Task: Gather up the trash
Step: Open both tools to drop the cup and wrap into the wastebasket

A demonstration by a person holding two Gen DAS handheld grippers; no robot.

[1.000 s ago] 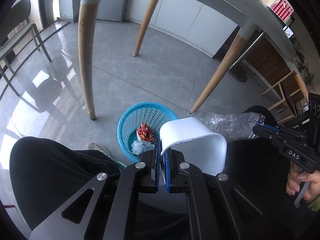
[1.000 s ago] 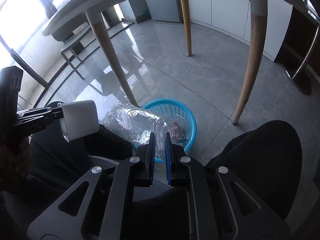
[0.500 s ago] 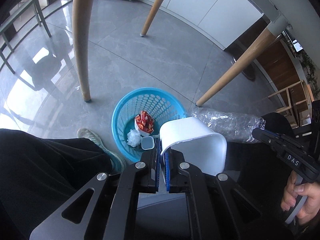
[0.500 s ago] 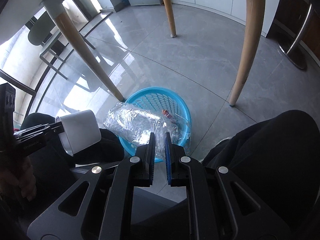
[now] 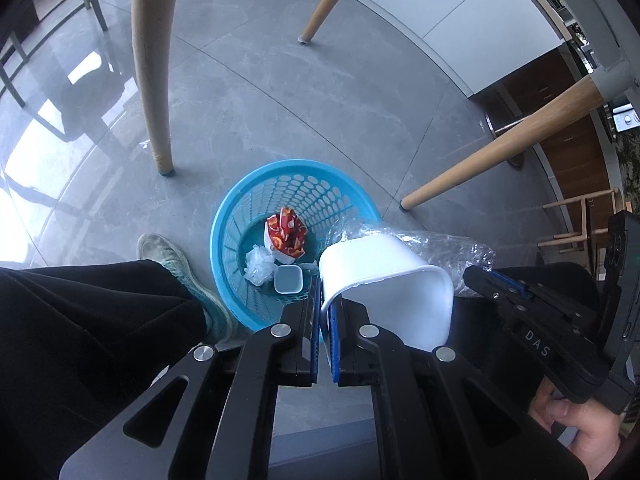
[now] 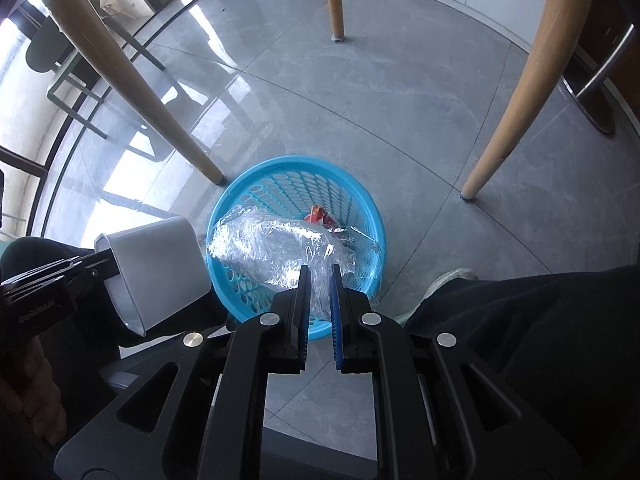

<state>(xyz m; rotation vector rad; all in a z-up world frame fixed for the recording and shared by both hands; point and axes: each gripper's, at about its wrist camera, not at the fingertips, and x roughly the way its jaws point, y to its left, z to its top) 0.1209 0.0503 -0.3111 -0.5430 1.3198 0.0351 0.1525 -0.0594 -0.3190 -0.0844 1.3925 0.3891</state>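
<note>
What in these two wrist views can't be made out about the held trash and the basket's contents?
- Inside of the white container: both views show only its outer walls, so any contents stay hidden.
- Floor of the blue basket: in the right wrist view the clear plastic wrap covers most of it.
- Near rim of the basket: left wrist view, hidden behind the left gripper and the container.
- Small crumpled pieces in the basket: too small to identify.

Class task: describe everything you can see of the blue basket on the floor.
The blue basket is round, plastic-looking, its wall pierced with oval holes. It stands upright on grey floor tiles between wooden table legs, beside a shoe. Inside lie a red printed wrapper, crumpled clear plastic and a small white tub.
</note>
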